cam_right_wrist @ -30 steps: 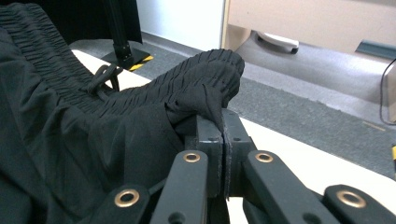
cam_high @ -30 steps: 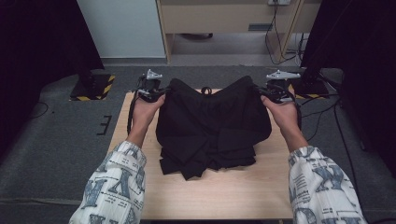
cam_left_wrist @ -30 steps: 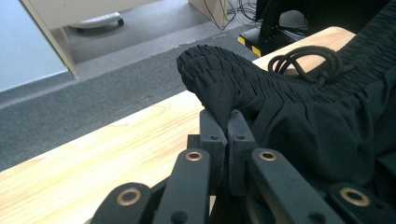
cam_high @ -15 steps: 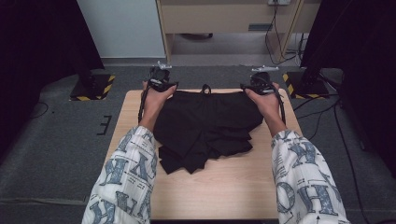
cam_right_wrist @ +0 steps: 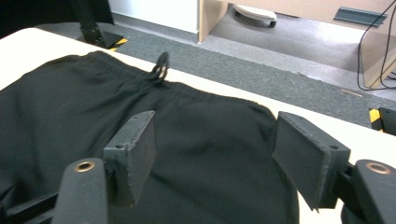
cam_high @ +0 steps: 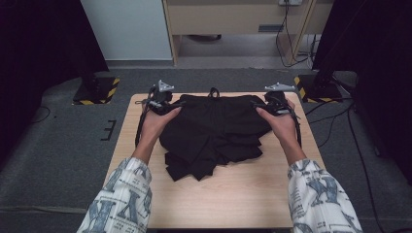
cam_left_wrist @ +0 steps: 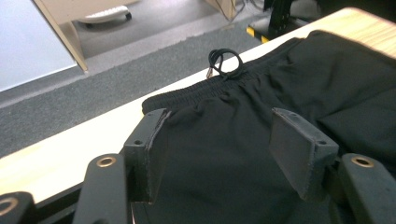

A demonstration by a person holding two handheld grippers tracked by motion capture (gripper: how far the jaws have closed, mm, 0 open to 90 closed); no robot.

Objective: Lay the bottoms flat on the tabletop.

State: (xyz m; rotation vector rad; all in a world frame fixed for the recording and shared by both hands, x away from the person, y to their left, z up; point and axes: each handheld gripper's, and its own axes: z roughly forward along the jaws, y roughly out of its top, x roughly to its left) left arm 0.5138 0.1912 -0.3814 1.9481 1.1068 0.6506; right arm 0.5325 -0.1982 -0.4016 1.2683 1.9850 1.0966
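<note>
Shorts (cam_high: 214, 131), black, now lie lowered flat at frame centre on the surface (cam_high: 243, 194); left tongs (cam_left_wrist: 219, 140) and right tongs (cam_right_wrist: 215, 149) gape open at the waistband corners, garment released.

Your high view looks from above your side of the counter (cam_high: 228, 194), forward and down, and takes in all four edges plus the floor past the far edge. Your left gripper view sits low and close over the black shorts (cam_left_wrist: 243, 154) near the far left corner, looking toward the far edge. Your right gripper view sits just as low near the far right corner, looking the same way. All three views share the shorts' waistband and its drawstring loop (cam_right_wrist: 161, 69) at the far edge.
</note>
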